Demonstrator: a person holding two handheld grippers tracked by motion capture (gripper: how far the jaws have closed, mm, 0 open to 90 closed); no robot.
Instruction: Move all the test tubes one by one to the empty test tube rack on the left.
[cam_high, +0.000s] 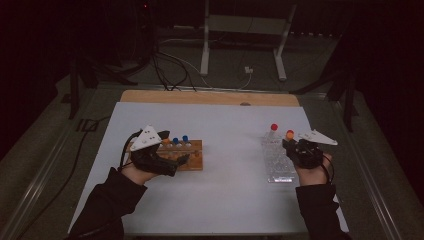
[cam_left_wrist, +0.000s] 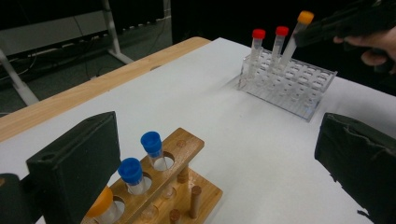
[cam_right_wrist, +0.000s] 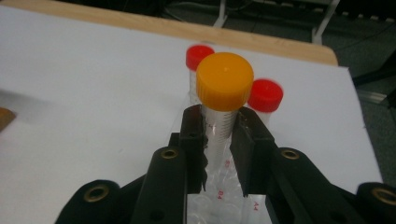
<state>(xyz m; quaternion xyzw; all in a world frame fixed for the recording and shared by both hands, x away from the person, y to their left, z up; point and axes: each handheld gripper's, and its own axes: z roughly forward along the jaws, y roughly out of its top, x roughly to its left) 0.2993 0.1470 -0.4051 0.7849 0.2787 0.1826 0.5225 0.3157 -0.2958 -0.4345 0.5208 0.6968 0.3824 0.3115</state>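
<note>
I see the desk (cam_high: 215, 200) carrying a clear rack (cam_high: 277, 162) at my right and a wooden rack (cam_high: 192, 160) at my left. My right gripper (cam_right_wrist: 219, 135) has its jaws pinching the orange tube (cam_right_wrist: 223, 100) just under its cap, the tube tilted over the clear rack, in front of two red tubes (cam_left_wrist: 258, 46). That hand comes in low from the near edge. My left gripper (cam_left_wrist: 224, 163) hovers by the wooden rack, jaws spread wide, blue tubes (cam_left_wrist: 152, 147) between them.
</note>
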